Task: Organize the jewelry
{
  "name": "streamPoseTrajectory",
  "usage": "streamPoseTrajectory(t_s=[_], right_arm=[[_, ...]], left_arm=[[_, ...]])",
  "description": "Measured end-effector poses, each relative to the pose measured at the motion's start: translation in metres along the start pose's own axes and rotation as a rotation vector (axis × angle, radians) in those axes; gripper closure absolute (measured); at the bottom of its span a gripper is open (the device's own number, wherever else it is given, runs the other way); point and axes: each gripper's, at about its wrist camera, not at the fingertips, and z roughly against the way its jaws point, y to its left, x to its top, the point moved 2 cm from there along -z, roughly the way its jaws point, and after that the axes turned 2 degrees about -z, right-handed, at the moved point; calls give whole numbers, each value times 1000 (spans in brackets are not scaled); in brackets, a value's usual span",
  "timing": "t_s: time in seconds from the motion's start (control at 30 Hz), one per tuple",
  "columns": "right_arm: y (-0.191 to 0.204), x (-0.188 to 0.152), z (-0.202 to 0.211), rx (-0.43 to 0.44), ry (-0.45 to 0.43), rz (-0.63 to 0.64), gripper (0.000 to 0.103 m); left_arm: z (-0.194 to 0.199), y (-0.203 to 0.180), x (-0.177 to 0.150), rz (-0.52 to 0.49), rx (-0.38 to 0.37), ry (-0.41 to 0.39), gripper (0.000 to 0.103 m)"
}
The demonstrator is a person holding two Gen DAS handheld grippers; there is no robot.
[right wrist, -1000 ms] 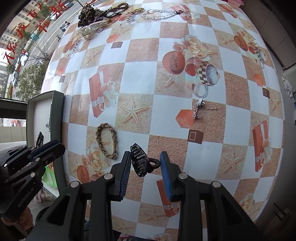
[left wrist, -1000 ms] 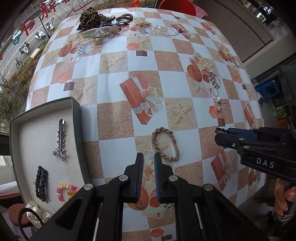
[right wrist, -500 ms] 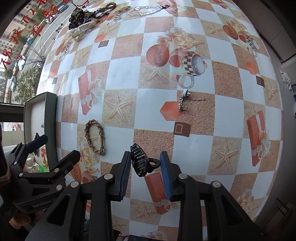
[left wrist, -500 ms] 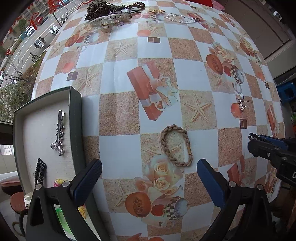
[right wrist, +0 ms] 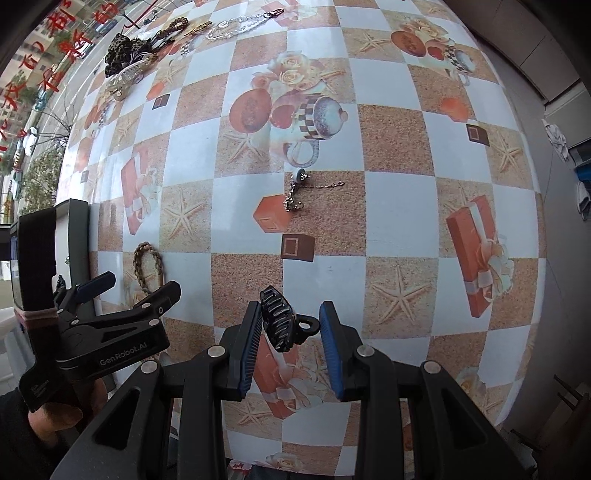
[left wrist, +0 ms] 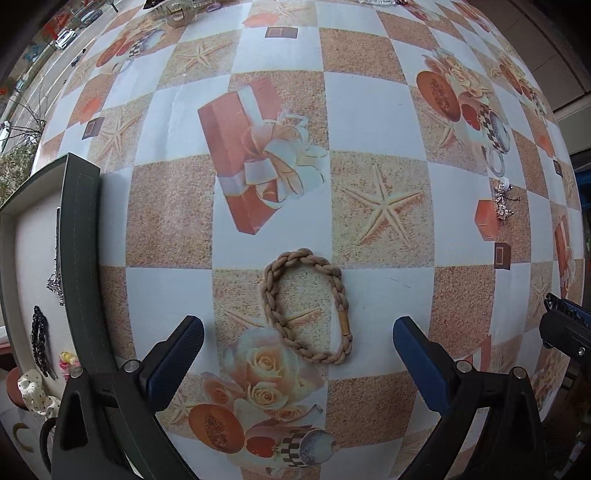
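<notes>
A tan braided bracelet (left wrist: pixel 308 306) lies flat on the patterned tablecloth. My left gripper (left wrist: pixel 297 330) hangs just above it, pointing down and open wide, with the bracelet between its two blue pads and untouched. In the right wrist view the same bracelet (right wrist: pixel 147 260) shows beside the left gripper (right wrist: pixel 140 282). My right gripper (right wrist: pixel 291 325) is shut on a black claw hair clip (right wrist: pixel 279 321), held above the table. A dark green tray (left wrist: pixel 81 240) with a pale lining sits at the left edge of the table.
The tray holds a silver hair clip (left wrist: pixel 55 258), a black beaded clip (left wrist: pixel 38 339) and a dotted scrunchie (left wrist: pixel 33 391). A small silver chain charm (right wrist: pixel 297 192) lies mid-table. A leopard scrunchie (right wrist: pixel 122 51), a clear claw clip (right wrist: pixel 125 79) and a silver chain (right wrist: pixel 240 26) lie at the far edge.
My left gripper went from shut to wide open and sank toward the bracelet, which now sits between its pads. The right gripper drifted sideways, still holding the black clip.
</notes>
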Motion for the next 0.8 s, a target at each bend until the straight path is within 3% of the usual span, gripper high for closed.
streamPoseTrajectory(t_s=[0.57,0.67,0.73,0.77,0.8], right_arm=[[-5,2,-2,-1,2,-11,68],[-4,2,-3,0,0,-10,68],[-3,2,-3,0,0,-10,68],[-3,2,-3,1,0,-10,68],[-1,2,-3,1,-1,-9,68]], left_arm=[[-6,-14,3,-43,7,7,1],[5,-19,0,-90,7,-23,22],[11,-25,-1,-125,7,-39,48],[13,-27,-1,-136,5,-42,55],[15,-29,0,-141,3,-44,68]])
